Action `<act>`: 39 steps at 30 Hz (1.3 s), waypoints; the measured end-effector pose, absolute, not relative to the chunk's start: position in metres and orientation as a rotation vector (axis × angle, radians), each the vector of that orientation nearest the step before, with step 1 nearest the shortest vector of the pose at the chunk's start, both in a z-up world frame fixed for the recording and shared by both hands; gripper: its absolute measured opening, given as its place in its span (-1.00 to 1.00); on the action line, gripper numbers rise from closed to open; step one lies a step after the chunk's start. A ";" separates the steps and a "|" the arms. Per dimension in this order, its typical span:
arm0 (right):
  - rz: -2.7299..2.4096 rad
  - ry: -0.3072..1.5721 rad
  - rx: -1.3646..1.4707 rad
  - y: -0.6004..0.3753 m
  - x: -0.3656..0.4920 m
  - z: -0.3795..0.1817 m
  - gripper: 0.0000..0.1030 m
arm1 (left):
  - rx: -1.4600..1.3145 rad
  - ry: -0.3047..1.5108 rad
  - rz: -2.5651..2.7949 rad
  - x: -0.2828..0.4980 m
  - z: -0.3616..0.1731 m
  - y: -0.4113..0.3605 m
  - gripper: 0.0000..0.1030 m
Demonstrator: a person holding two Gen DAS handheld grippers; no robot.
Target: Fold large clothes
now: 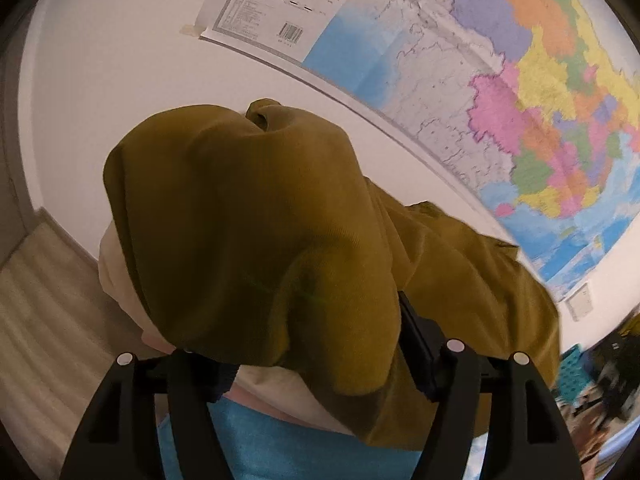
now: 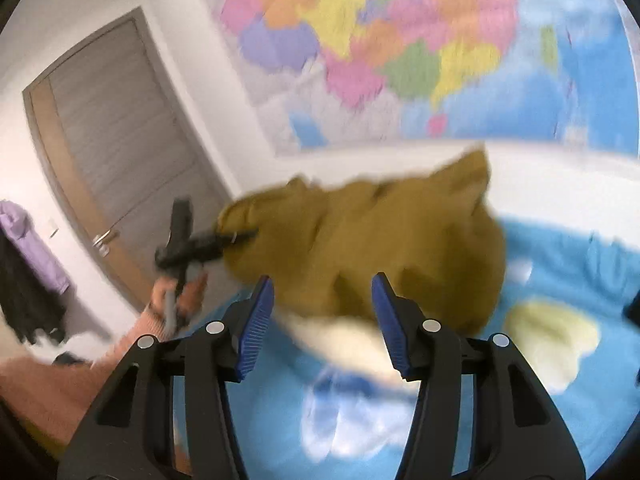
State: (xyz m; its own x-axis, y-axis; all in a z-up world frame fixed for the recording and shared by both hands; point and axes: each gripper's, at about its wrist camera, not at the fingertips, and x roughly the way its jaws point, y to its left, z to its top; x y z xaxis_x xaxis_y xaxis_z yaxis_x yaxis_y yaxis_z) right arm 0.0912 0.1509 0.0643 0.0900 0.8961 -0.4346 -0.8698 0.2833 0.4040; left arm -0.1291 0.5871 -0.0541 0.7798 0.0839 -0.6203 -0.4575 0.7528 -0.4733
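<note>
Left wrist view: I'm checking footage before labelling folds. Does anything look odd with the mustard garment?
Yes. The mustard garment is draped in a bunched heap over the left tool, hiding its fingertips, rather than lying flat. In the right wrist view it hangs crumpled above the blue bedding; the right tool is open and empty.

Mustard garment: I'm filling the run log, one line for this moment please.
garment: mustard garment lifted, bunched | left gripper: holding its edge | right gripper: open, nothing held | below: blue sheet | fold: not yet

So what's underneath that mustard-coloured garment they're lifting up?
Under the mustard garment a cream cloth pokes out, lying on a blue sheet. The left gripper grips the garment's edge. Most of the cream cloth is covered, so its shape can't be told.
</note>
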 end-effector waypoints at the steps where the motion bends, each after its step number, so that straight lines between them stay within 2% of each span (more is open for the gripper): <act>1: 1.289 0.678 0.051 0.152 0.093 0.063 -0.01 | -0.647 0.622 0.332 -0.128 -0.054 0.585 0.32; 4: 1.213 0.713 0.010 0.184 0.112 0.047 -0.01 | -0.636 0.659 0.387 -0.129 -0.057 0.581 0.45; 5: 1.187 0.783 -0.012 0.199 0.120 0.029 -0.08 | -0.643 0.675 0.419 -0.130 -0.058 0.581 0.58; 6: 1.168 0.843 -0.016 0.204 0.124 0.017 -0.09 | -0.654 0.690 0.449 -0.133 -0.058 0.580 0.60; 7: 1.157 0.909 -0.026 0.211 0.129 0.001 -0.09 | -0.656 0.698 0.461 -0.135 -0.057 0.578 0.59; 9: 1.152 0.919 -0.029 0.208 0.127 -0.011 -0.11 | -0.587 0.709 0.531 -0.143 -0.045 0.565 0.54; 14: 1.145 0.890 -0.053 0.199 0.119 0.001 -0.08 | -0.432 0.501 0.644 -0.187 0.010 0.528 0.53; 17: 1.140 0.839 -0.092 0.195 0.108 0.010 -0.02 | -0.292 0.475 0.566 -0.186 0.030 0.503 0.54; 22: 1.144 0.746 -0.102 0.190 0.091 0.023 0.03 | -0.234 0.582 0.492 -0.146 0.009 0.493 0.54; 27: 1.139 0.668 -0.153 0.198 0.076 0.029 0.33 | -0.215 0.633 0.515 -0.124 -0.019 0.489 0.55; 34: 1.136 0.750 -0.221 0.220 0.078 -0.006 0.31 | -0.159 0.672 0.553 -0.113 -0.035 0.484 0.60; 39: 1.136 0.748 -0.214 0.220 0.076 -0.006 0.35 | -0.151 0.673 0.576 -0.113 -0.032 0.481 0.60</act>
